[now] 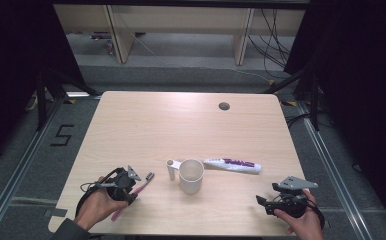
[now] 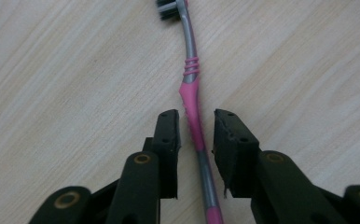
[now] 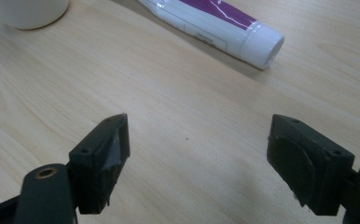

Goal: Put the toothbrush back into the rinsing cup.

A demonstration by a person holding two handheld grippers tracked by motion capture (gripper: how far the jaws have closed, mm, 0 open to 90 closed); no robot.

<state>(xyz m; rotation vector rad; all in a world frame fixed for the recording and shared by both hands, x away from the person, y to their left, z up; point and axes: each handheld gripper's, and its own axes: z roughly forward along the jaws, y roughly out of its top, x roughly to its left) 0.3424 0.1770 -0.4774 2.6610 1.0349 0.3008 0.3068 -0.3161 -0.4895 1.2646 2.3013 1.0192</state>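
To the left of the white cup (image 1: 191, 175), near the front of the worktop (image 1: 146, 125), lies a pink and grey toothbrush (image 1: 133, 194). The left gripper (image 1: 129, 186) sits right over it. In the left gripper view the toothbrush (image 2: 193, 109) handle runs between the two jaws, with a thin gap on each side. The jaws are a little apart and not squeezing it yet, so it is not held.

What could go wrong? The handle is thin and round and lies flat on the wood. If the jaws close while they sit too high, the handle may slip out or roll away. If they close crooked, the toothbrush may spin and its head may swing toward the cup.

The toothbrush is long and thin. Its long line slants across the worktop. The bristle head points up and right, toward the cup. The tail end points back toward the person's left hand (image 1: 97, 206).

To the right of the cup lies a white and purple tube (image 1: 233, 165). Farther right of the cup, the right gripper (image 1: 264, 203) has its jaws wide apart with nothing between them.
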